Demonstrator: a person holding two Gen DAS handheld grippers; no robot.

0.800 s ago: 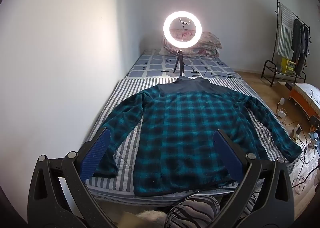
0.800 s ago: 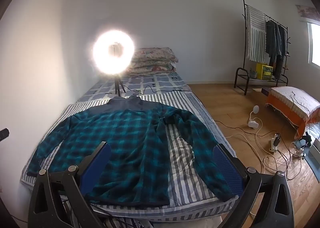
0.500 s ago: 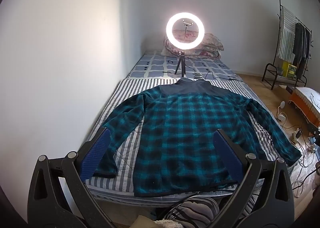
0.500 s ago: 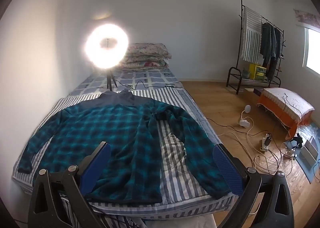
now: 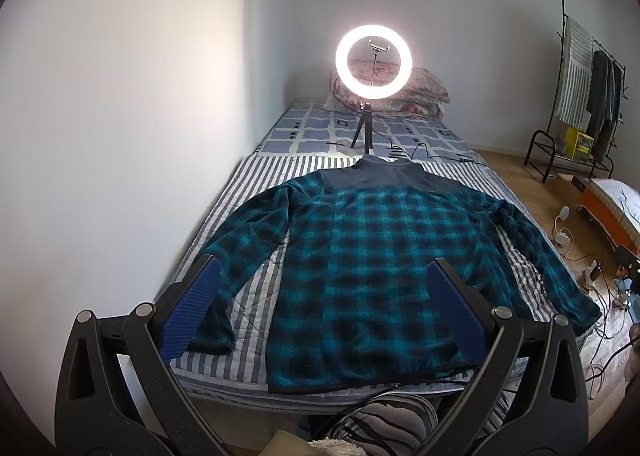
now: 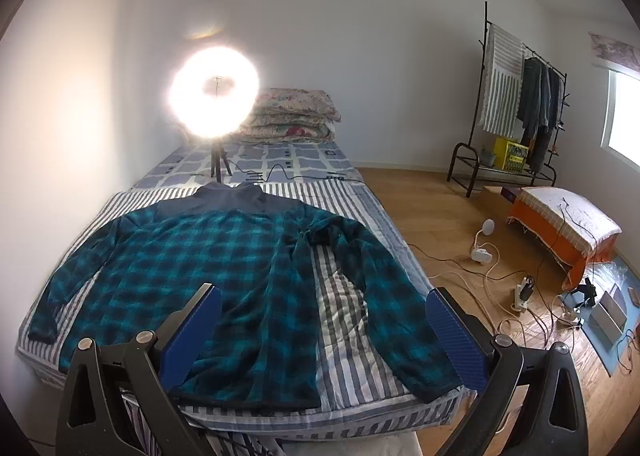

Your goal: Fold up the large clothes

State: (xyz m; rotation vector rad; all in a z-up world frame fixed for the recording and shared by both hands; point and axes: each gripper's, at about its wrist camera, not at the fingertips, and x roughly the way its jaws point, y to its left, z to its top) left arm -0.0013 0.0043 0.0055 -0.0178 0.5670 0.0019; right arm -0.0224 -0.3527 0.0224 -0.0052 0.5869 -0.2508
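Both the left gripper [image 5: 320, 308] and the right gripper [image 6: 322, 326] hung short of the bed's foot, jaws spread wide and holding nothing. The teal-and-black plaid fleece shirt [image 5: 384, 264] lay flat, back up, on the striped quilt [image 5: 256, 288], no fold begun. Its right cuff [image 6: 436, 386] sat at the bed's corner and, in my judgement, could slide off if tugged. Thick fleece might bunch at the rumpled armpit [image 6: 320, 236]. Farther back, a lit ring light on its small tripod [image 5: 370, 95] stood just beyond the collar; a swung sleeve could topple it.
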